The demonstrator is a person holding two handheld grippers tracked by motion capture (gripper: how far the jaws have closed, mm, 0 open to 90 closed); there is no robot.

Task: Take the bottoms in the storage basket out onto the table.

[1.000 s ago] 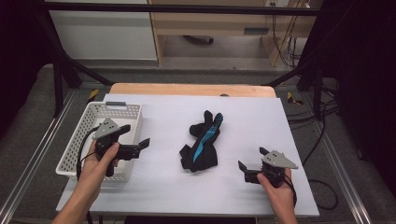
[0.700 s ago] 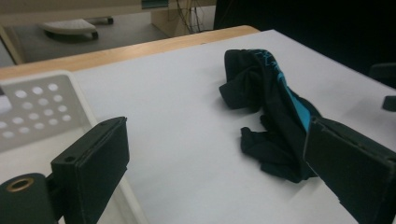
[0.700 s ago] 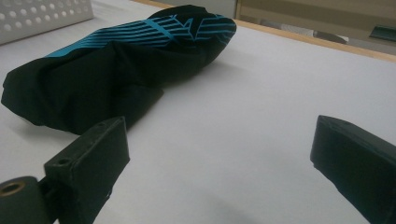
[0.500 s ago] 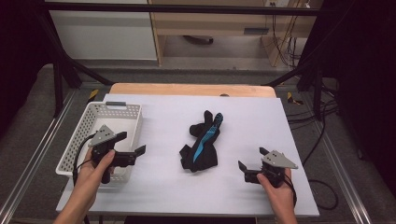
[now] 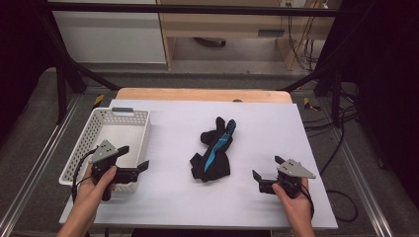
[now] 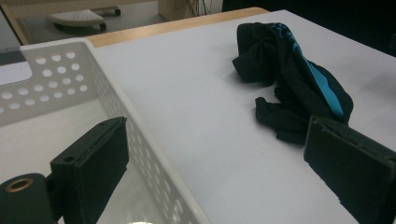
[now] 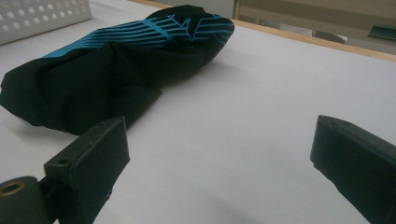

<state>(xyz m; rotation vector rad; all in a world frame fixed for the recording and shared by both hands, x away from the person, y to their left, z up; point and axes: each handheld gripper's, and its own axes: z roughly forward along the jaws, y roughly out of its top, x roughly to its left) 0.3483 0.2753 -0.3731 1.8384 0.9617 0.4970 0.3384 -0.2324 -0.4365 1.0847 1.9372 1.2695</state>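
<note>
Both my grippers, left gripper and right gripper, gape wide and empty; the crumpled garment at twelve o'clock wants a firm pinch on a thick fold.

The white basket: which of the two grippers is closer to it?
The left. The left gripper hangs over the white basket's near right corner, jaws open; the right gripper sits far across the table, beyond the black and blue garment.

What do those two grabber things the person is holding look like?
Both are black. The left gripper and right gripper each have two flat, blocky black jaws, a grey three-cornered plate on top and a black cable trailing behind. No sleeves show on the forearms.
</note>
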